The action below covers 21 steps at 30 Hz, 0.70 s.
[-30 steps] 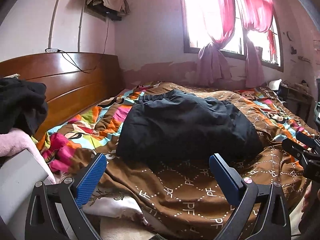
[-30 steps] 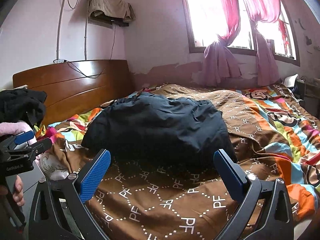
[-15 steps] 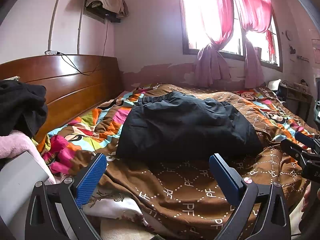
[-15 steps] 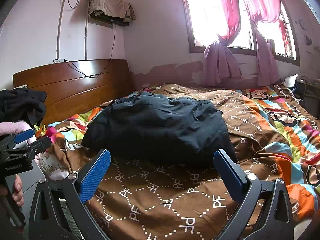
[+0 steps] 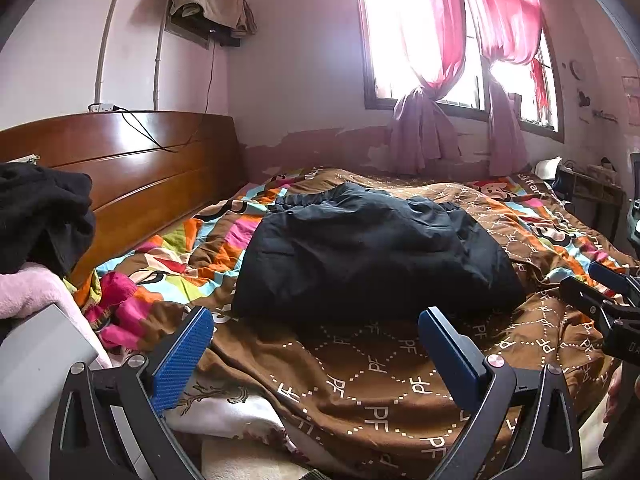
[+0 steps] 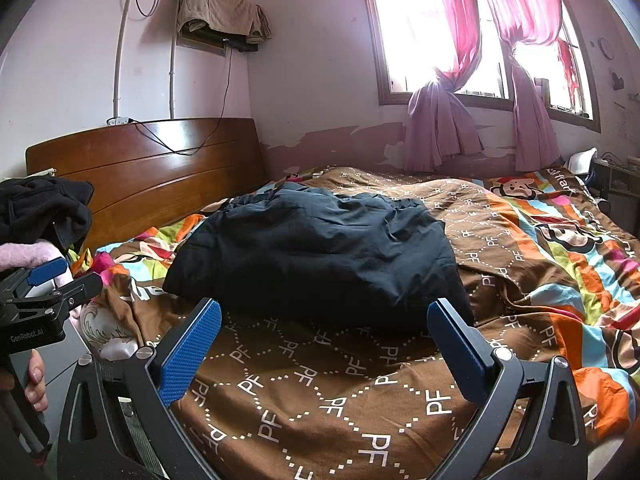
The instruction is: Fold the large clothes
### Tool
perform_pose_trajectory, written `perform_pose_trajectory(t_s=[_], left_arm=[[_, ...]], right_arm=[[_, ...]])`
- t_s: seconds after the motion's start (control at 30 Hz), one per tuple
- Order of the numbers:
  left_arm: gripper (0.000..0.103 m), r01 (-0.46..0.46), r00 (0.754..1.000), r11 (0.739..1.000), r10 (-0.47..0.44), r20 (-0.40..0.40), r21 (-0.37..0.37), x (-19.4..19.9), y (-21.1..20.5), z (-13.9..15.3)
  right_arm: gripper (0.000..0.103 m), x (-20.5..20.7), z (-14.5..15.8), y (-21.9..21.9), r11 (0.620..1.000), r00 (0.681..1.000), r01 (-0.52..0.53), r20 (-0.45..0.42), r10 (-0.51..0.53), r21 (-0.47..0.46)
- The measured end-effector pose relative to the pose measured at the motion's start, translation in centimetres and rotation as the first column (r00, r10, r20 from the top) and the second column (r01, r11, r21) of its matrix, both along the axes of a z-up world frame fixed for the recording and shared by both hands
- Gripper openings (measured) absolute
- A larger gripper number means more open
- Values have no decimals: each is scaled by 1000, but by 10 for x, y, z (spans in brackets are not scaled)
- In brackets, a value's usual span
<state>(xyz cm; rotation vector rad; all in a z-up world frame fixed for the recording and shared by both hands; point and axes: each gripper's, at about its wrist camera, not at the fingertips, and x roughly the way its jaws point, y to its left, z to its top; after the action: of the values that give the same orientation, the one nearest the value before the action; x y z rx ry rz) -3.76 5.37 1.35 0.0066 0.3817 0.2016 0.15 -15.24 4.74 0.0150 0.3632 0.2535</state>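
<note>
From your left wrist camera, your left gripper [image 5: 316, 334] has its jaws spread wide with nothing between them, hovering over the near edge of the bed. The thing you're after, the big dark navy puffy jacket [image 5: 372, 256], is lying in a rumpled heap on the brown quilt with the white "PF" lettering [image 5: 360, 372], just beyond the blue pads. Left of the jacket the quilt turns into bright multicoloured stripes [image 5: 180, 256], and further left of that is the glossy brown wooden headboard [image 5: 132, 176]. Way off to the left of the jacket there's a pile of black clothing [image 5: 40, 216] sitting on something fluffy and pink [image 5: 28, 292]. Right of the jacket, at the frame edge, you can see your right gripper [image 5: 600, 288] poking in; its jaws look parted. Behind the jacket, on the far wall, is the window with tied-back pink curtains [image 5: 424, 80].

Switching to your right wrist camera: your right gripper [image 6: 324, 338] is also wide open and empty, and the navy jacket [image 6: 320, 256] sits dead ahead of it, its near hem just past the fingertips, not touching them. The jacket lies on the same brown "PF" quilt [image 6: 320, 392]. Right of the jacket the quilt shows striped cartoon-monkey panels [image 6: 568, 240]. Left of the jacket, your left gripper [image 6: 56, 280] comes into frame, jaws apart, with your hand [image 6: 34, 380] wrapped around its handle below. The headboard [image 6: 160, 168] is behind and left of the jacket, and the black clothes pile [image 6: 44, 208] sits left of that.
</note>
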Motion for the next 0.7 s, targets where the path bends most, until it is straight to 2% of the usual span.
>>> perform_pose_trajectory(t_s=[0.7], left_arm=[[103,7,1000,1000,-7,-3,2,1,4,0]], right_arm=[[102,0,1,-1,1000,1000,-1,-1,1,0]])
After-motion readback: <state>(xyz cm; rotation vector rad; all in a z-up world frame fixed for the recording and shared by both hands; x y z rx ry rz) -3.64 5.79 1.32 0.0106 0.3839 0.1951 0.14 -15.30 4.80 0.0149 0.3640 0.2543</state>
